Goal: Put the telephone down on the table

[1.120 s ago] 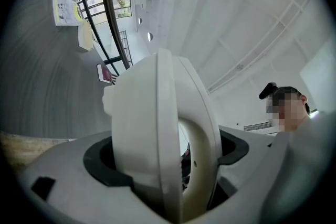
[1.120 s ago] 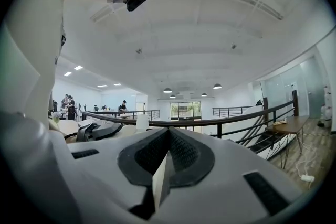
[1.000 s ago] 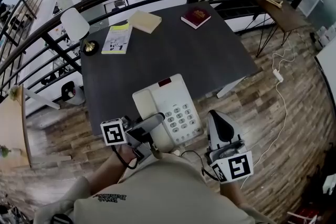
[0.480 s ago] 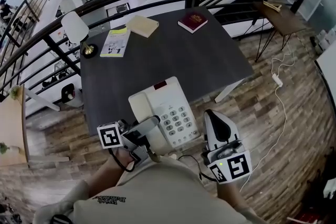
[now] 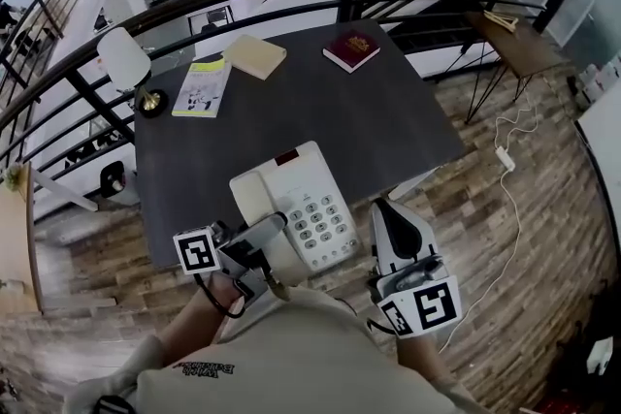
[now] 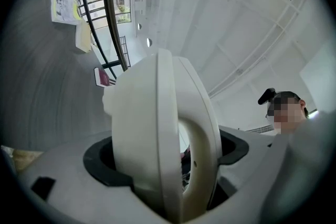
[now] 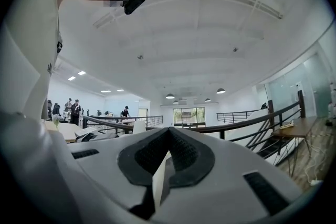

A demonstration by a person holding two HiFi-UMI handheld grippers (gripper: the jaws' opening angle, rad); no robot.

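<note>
The left gripper [image 6: 167,159] has its 2 jaws clamped on the white handset [image 6: 152,113], which stands on edge between the dark pads and fills the middle of the left gripper view. From the head view this handset lies along the left side of the white telephone [image 5: 309,207], keypad up, which is at the near edge of the dark table [image 5: 388,121] with its near end reaching over that edge; whether its base touches the tabletop cannot be told. The right gripper [image 7: 165,159] has its 2 jaws closed together with nothing between them; it is off the table, just beside the telephone's right near corner and over the wooden floor [image 5: 543,247]. At the table's far left corner stands a lamp [image 5: 124,61], with a yellow-green booklet [image 5: 202,88] next to it. Along the far edge lie a tan book [image 5: 254,56] and a red book [image 5: 351,49], well apart from the telephone.
</note>
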